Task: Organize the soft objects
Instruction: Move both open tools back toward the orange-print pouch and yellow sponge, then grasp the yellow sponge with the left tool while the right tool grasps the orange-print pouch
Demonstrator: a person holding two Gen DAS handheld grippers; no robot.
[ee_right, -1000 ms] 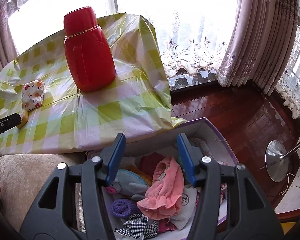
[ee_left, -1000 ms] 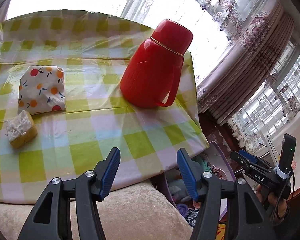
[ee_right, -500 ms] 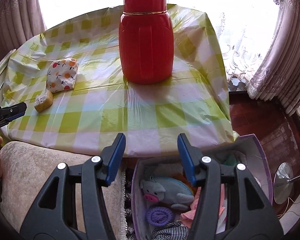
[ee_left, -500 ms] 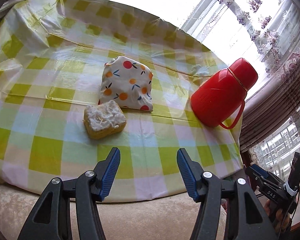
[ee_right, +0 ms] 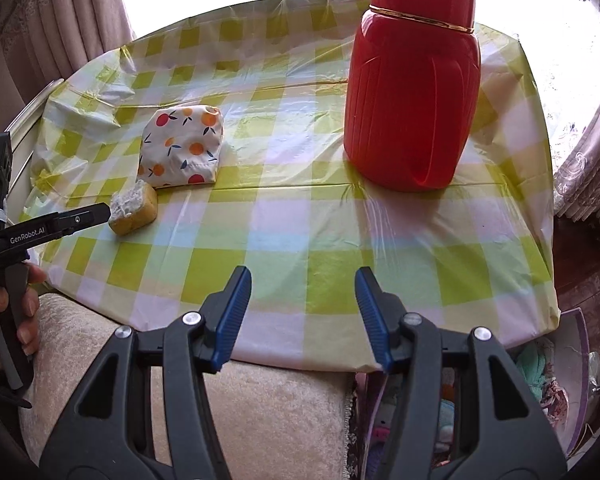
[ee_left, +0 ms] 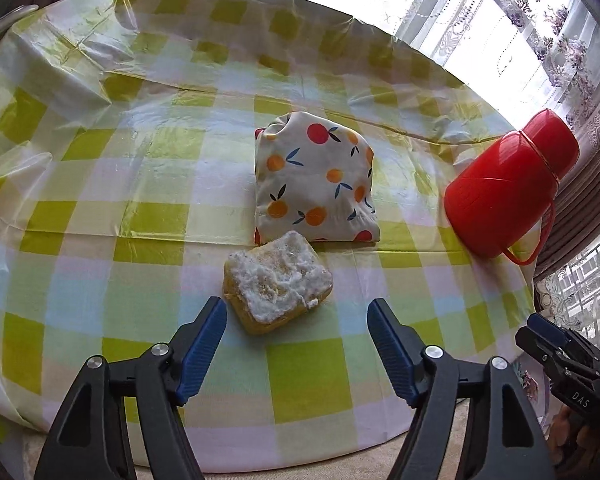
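A yellow sponge (ee_left: 278, 284) with a worn white top lies on the checked tablecloth (ee_left: 140, 184), touching a folded white cloth (ee_left: 314, 184) printed with fruit. My left gripper (ee_left: 296, 312) hovers just short of the sponge with its jaws opening; the sponge sits ahead of the tips and the pads do not touch it. In the right wrist view the left gripper's fingertips (ee_right: 96, 213) sit beside the sponge (ee_right: 134, 208), with the cloth (ee_right: 184, 148) behind. My right gripper (ee_right: 302, 280) is open over the table's near edge with nothing between its fingers.
A tall red thermos jug (ee_right: 412, 92) stands at the table's right. A purple box (ee_right: 576, 360) of soft toys sits on the floor at the lower right. A beige cushioned seat (ee_right: 280, 408) lies below the table edge. Curtains and windows surround the table.
Both views have swung from the toy box toward the table. The left gripper has come close to the sponge and its jaws stand wider. The right gripper now hangs over the table edge.
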